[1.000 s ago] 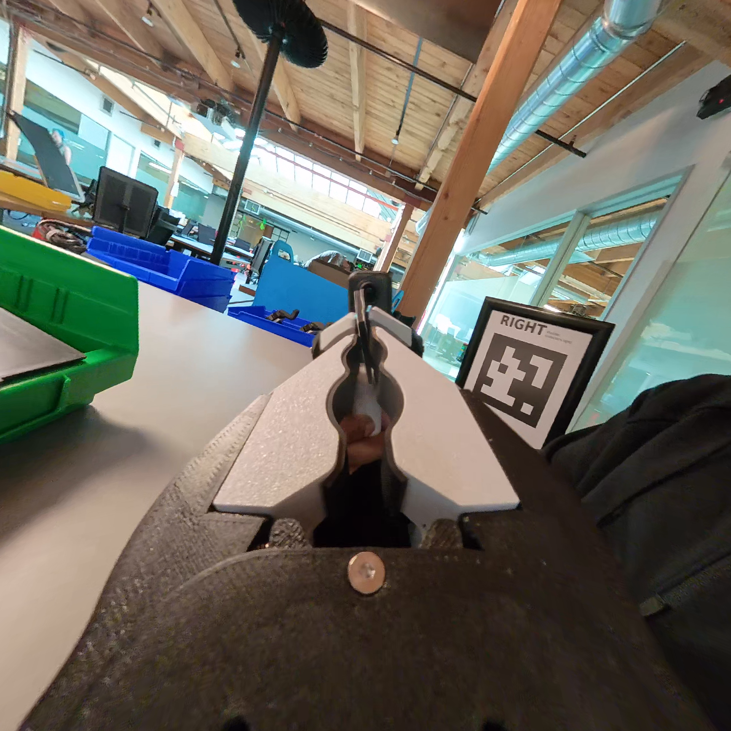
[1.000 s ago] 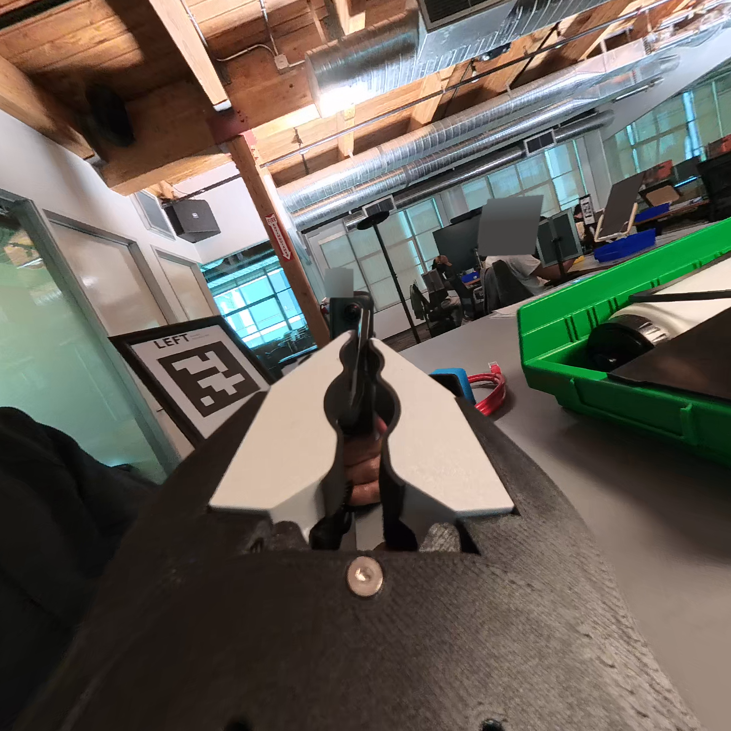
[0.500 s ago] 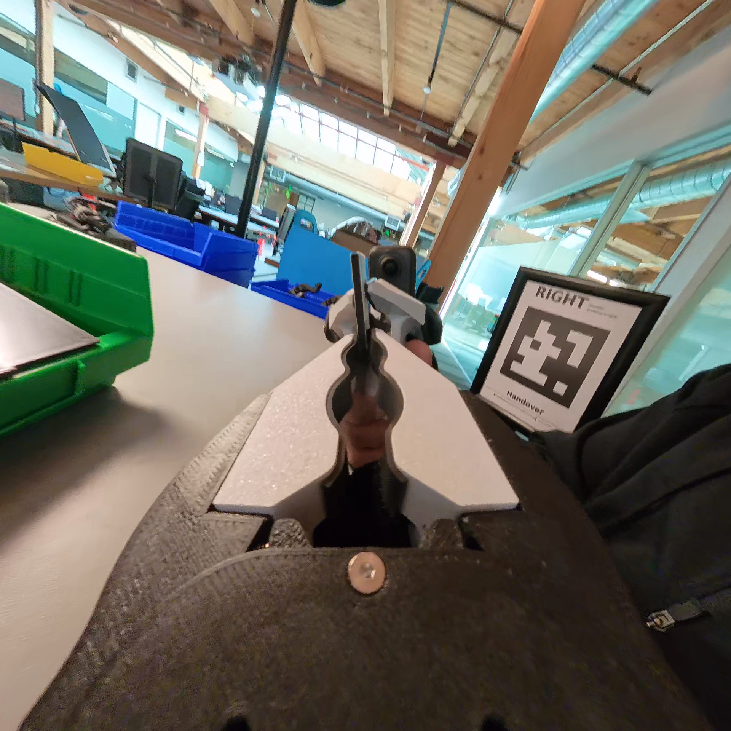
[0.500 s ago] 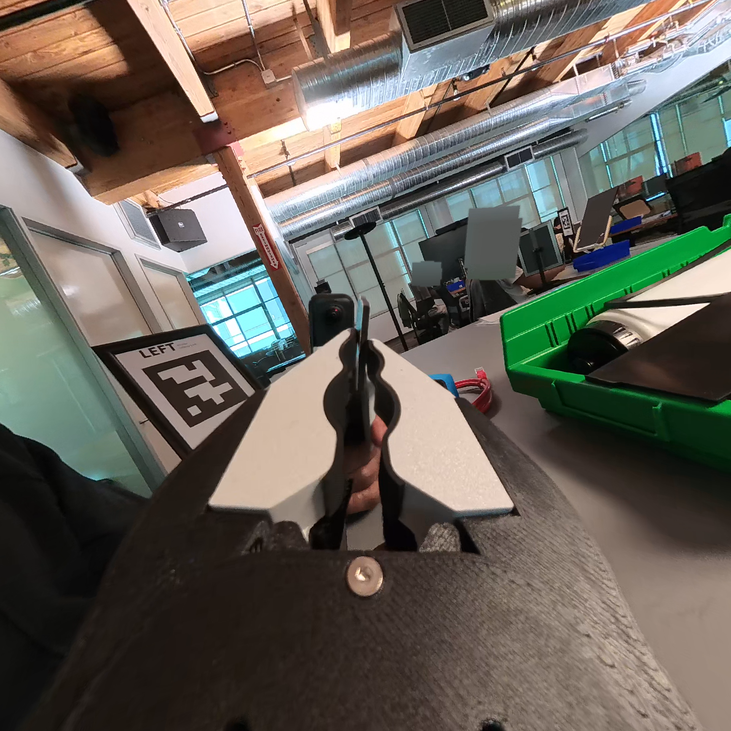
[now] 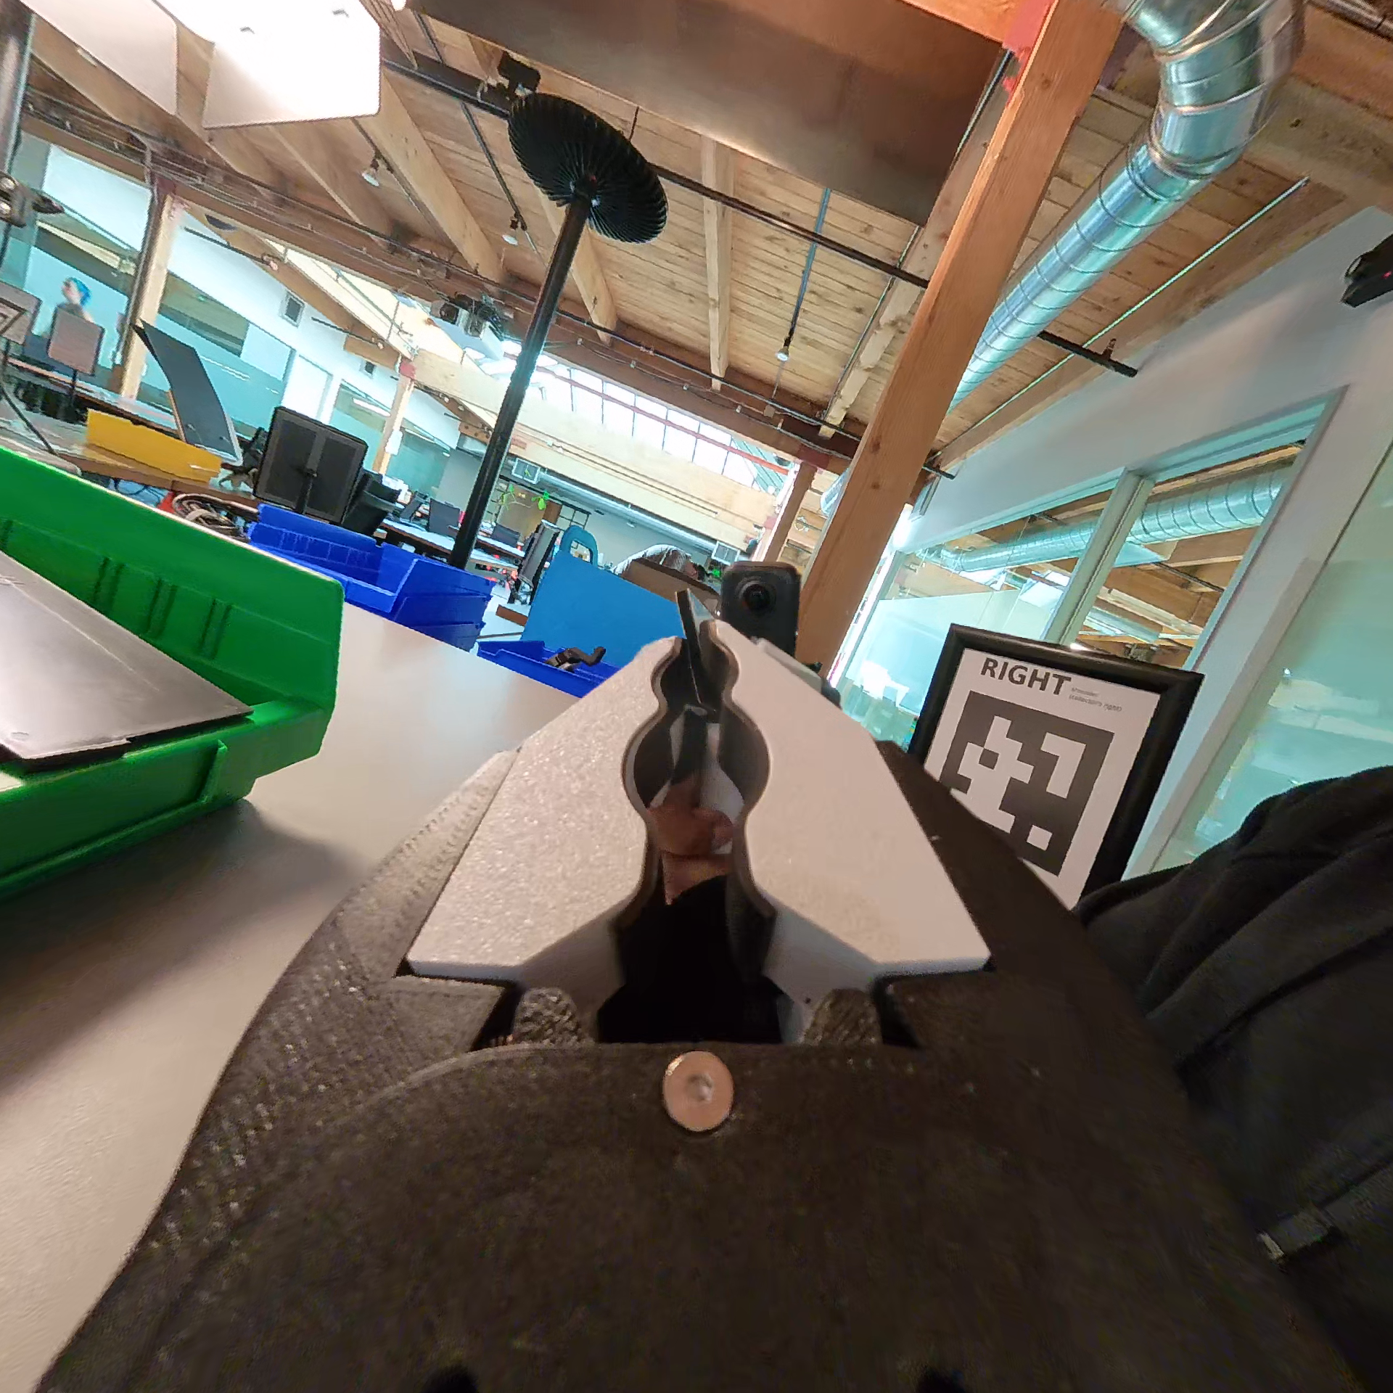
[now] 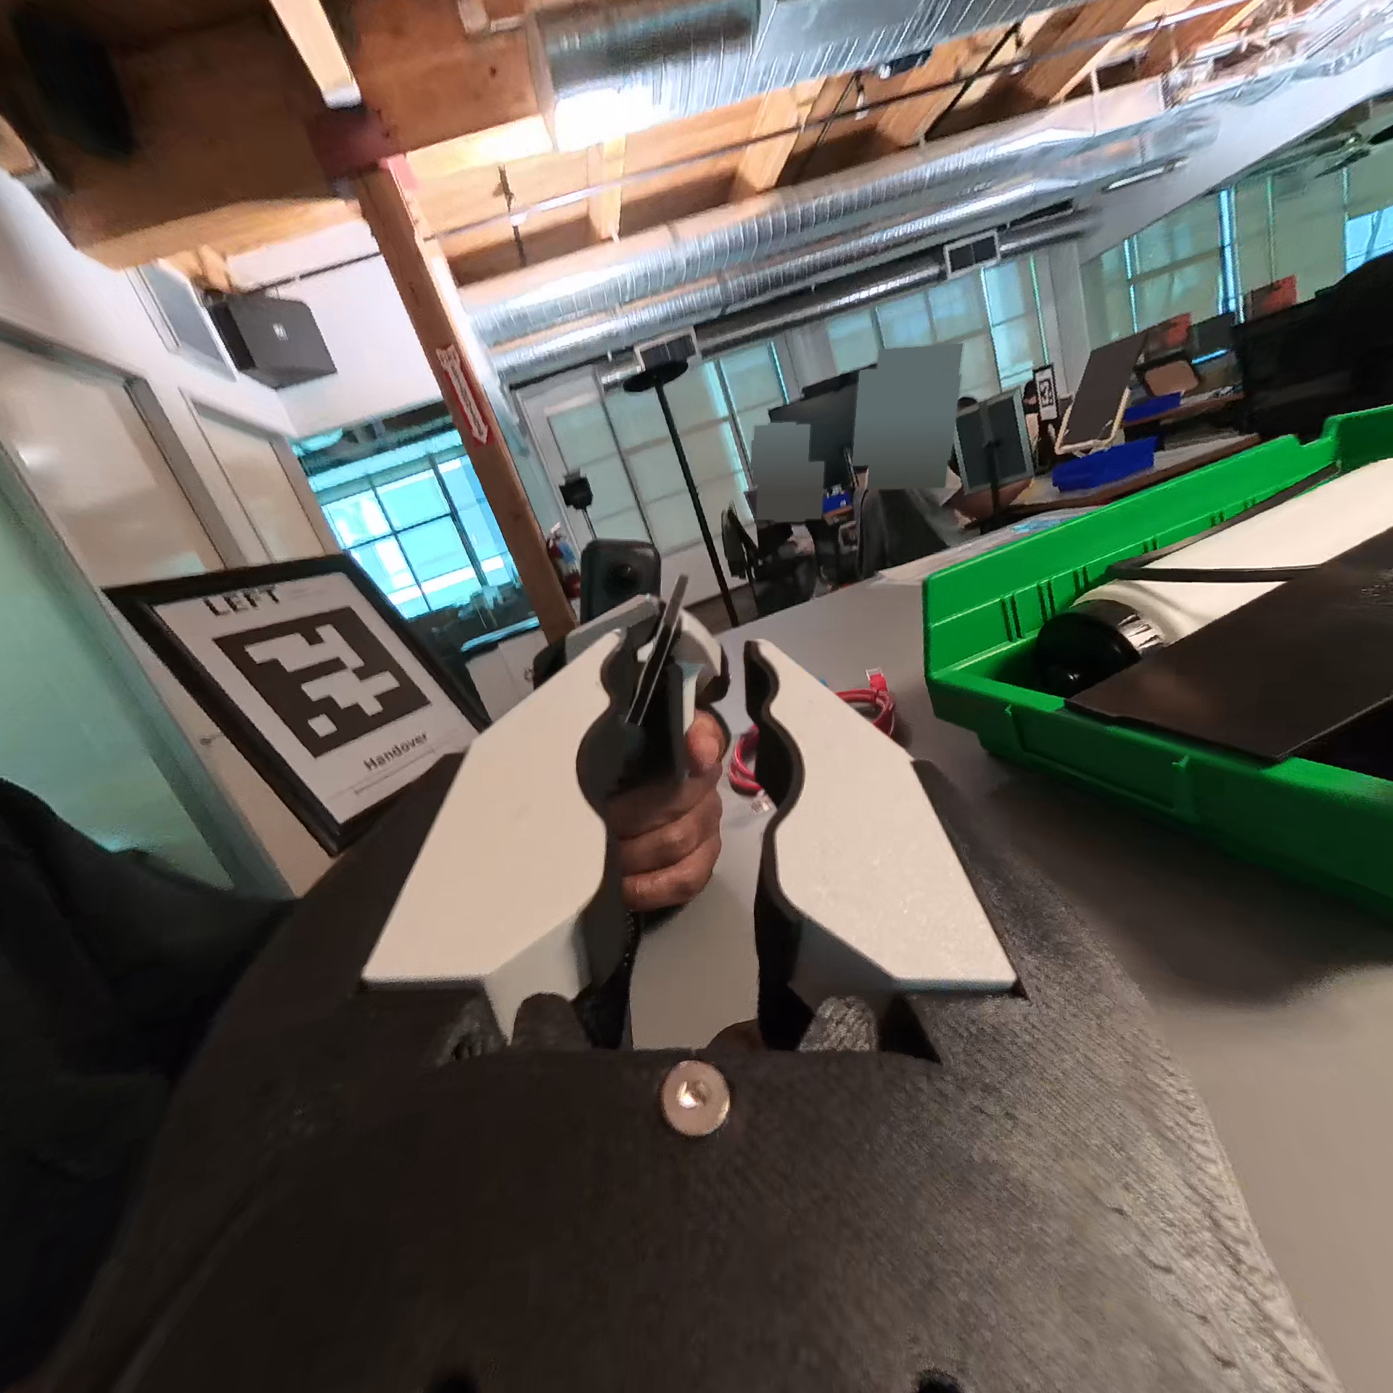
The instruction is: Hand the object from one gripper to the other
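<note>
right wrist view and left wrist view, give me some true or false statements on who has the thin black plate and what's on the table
1. The right gripper is open. True.
2. The left gripper is shut on the thin black plate. True.
3. The green bin is empty. False: a black sheet and a white roll with a black end lie in it.
4. A red cable lies on the grey table. True.
5. The plate lies flat on the table. False: it is held edge-up, off the table.
</note>
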The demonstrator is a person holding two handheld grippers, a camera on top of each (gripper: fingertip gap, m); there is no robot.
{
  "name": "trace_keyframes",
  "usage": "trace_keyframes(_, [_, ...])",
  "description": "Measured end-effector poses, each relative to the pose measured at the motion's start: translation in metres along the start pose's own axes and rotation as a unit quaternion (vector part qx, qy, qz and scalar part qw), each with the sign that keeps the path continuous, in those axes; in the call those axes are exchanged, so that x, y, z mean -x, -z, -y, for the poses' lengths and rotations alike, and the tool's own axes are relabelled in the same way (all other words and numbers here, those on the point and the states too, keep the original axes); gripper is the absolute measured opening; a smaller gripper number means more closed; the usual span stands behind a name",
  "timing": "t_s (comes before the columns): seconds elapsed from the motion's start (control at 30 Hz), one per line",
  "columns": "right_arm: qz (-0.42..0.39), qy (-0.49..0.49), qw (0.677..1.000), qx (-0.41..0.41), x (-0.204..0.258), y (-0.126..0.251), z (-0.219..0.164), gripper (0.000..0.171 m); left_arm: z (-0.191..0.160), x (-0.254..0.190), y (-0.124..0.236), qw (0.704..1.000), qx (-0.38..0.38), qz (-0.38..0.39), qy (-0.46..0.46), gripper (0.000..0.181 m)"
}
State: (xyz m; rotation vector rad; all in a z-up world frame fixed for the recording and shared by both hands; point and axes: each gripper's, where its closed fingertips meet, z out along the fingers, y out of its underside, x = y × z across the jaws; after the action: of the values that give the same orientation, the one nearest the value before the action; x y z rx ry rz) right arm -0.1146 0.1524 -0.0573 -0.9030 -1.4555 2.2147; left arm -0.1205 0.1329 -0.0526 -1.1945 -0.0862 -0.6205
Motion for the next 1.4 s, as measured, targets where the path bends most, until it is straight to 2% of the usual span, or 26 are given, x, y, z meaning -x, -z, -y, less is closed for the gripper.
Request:
trace_keyframes(0.07, [0.005,-0.010,1.000,-0.013,-0.001,0.003,0.004,0.023,-0.004,-0.002,-0.003,1.000,0.014,-0.003,-0.002,0.004])
trace_keyframes(0.13, [0.010,-0.006,1.000,-0.006,0.001,0.002,0.002,0.005,-0.006,-0.002,-0.004,1.000,0.020,-0.002,-0.003,0.004])
trace_keyframes(0.23, [0.010,0.001,1.000,0.022,0.004,-0.002,-0.006,0.005,-0.002,0.000,-0.001,1.000,0.008,-0.001,0.007,0.004])
trace_keyframes(0.53, [0.029,0.028,0.994,0.099,0.018,-0.008,-0.029,0.007,-0.003,-0.002,-0.002,1.000,0.009,-0.005,-0.001,0.004])
trace_keyframes(0.63, [0.019,0.031,0.996,0.080,0.014,-0.006,-0.023,0.031,-0.005,-0.003,-0.003,1.000,0.016,-0.006,-0.003,0.004])
trace_keyframes(0.67, [0.014,0.027,0.997,0.074,0.012,-0.006,-0.021,0.033,-0.006,-0.003,-0.004,1.000,0.019,-0.007,-0.004,0.004])
trace_keyframes(0.7, [0.016,0.022,0.997,0.071,0.011,-0.006,-0.020,0.030,-0.007,-0.004,-0.004,1.000,0.021,-0.009,-0.004,0.004])
trace_keyframes(0.77, [0.022,0.027,0.997,0.066,0.014,-0.007,-0.019,0.006,-0.009,-0.005,-0.005,1.000,0.027,-0.014,0.001,0.004])
trace_keyframes(0.83, [0.011,0.031,0.998,0.057,0.011,-0.007,-0.017,0.005,-0.009,-0.005,-0.006,0.999,0.028,-0.014,0.006,0.006])
trace_keyframes(0.93, [0.018,0.011,1.000,0.015,0.008,-0.002,-0.004,0.005,-0.010,0.002,-0.007,0.999,0.029,0.005,0.012,0.024])
trace_keyframes(1.0, [0.016,-0.008,1.000,-0.007,0.004,0.000,0.001,0.005,-0.013,0.002,-0.008,0.999,0.038,0.006,0.017,0.029])
trace_keyframes(1.1, [0.019,-0.005,1.000,-0.013,0.006,0.000,0.002,0.005,-0.017,-0.002,-0.011,0.998,0.052,-0.007,0.023,0.025])
trace_keyframes(1.17, [0.020,0.001,1.000,-0.008,0.008,-0.002,0.000,0.005,-0.019,-0.007,-0.011,0.998,0.058,-0.019,0.020,0.004])
trace_keyframes(1.23, [0.019,0.015,1.000,-0.010,0.010,-0.002,0.002,0.010,-0.019,-0.010,-0.011,0.998,0.058,-0.027,0.013,0.003])
trace_keyframes(1.3, [0.008,0.019,1.000,-0.016,0.007,0.001,0.006,0.029,-0.022,-0.014,-0.011,0.997,0.069,-0.036,0.010,0.004])
trace_keyframes(1.4, [0.010,0.027,1.000,-0.008,0.009,0.002,0.007,0.027,-0.032,-0.021,-0.014,0.994,0.102,-0.049,0.001,0.004])
